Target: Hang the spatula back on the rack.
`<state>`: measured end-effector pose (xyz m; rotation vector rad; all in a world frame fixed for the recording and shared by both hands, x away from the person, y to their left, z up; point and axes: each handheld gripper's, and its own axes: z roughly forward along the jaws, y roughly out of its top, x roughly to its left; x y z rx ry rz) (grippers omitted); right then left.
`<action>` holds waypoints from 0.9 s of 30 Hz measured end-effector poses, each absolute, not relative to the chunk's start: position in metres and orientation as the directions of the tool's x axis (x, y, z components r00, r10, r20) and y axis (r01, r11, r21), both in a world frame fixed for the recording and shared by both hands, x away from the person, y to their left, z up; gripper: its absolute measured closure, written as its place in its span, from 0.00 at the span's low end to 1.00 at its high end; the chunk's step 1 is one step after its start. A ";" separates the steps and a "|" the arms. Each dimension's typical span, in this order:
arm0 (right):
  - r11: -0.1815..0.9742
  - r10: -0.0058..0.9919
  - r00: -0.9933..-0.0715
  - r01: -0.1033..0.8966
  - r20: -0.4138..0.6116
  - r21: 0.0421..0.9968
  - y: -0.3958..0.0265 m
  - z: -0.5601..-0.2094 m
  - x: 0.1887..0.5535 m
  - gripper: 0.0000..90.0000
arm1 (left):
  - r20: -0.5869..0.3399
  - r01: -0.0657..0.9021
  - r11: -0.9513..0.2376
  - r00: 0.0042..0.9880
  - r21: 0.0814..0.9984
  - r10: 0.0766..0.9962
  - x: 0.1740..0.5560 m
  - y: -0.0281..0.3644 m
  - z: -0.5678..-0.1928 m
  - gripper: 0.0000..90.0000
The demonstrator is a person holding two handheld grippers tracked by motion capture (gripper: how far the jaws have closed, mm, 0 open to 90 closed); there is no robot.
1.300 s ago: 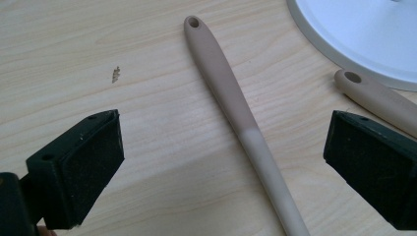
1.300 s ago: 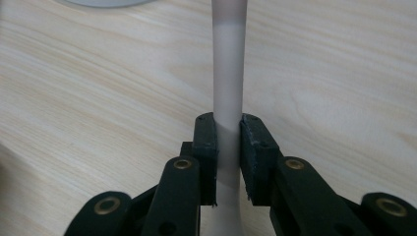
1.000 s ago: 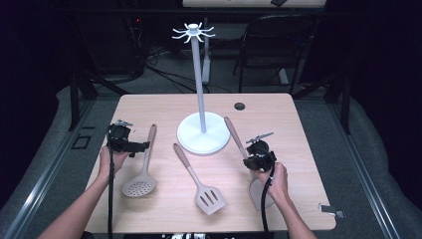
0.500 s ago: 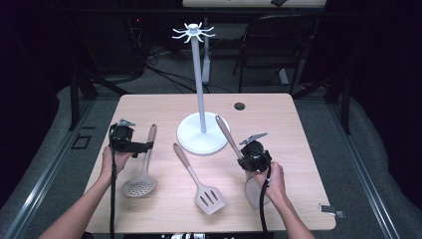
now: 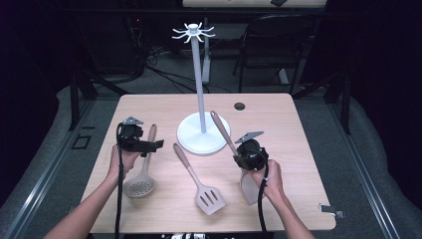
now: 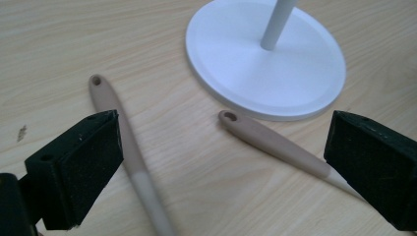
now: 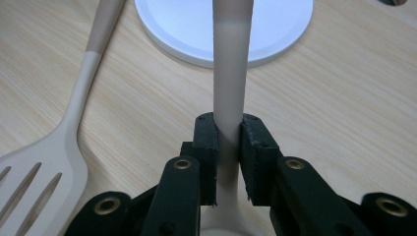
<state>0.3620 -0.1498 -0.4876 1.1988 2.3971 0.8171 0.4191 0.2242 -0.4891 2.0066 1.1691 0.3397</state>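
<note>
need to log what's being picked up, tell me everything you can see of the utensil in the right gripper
The utensil is a long kitchen tool, matte like silicone or plastic, with a tan upper handle and a paler beige lower part; its broad pale head shows below the right gripper in the high view. The black fingers are shut on its neck just above the head. The handle slants up and away, its tip over the white stand base. Whether the head still touches the table cannot be told.

held utensil's head [image 5: 250, 188] half hidden under right hand [image 5: 266, 174], skimmer handle [image 5: 149, 142] partly behind left gripper [image 5: 149, 146]
</note>
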 end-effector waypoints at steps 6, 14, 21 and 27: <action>0.485 0.800 -0.598 0.593 -0.052 0.642 -0.147 -0.483 0.362 0.88 | -0.149 0.602 -0.293 0.575 0.743 0.804 0.418 0.207 -0.486 0.02; 0.490 0.789 -0.612 0.569 -0.058 0.660 -0.140 -0.477 0.364 0.88 | -0.195 0.584 -0.291 0.628 0.758 0.753 0.416 0.181 -0.483 0.03; 0.503 0.774 -0.629 0.544 -0.070 0.672 -0.128 -0.474 0.369 0.88 | -0.184 0.547 -0.304 0.666 0.780 0.723 0.414 0.165 -0.480 0.05; 0.499 0.771 -0.633 0.531 -0.071 0.685 -0.121 -0.470 0.373 0.88 | -0.185 0.518 -0.299 0.690 0.801 0.700 0.412 0.149 -0.474 0.06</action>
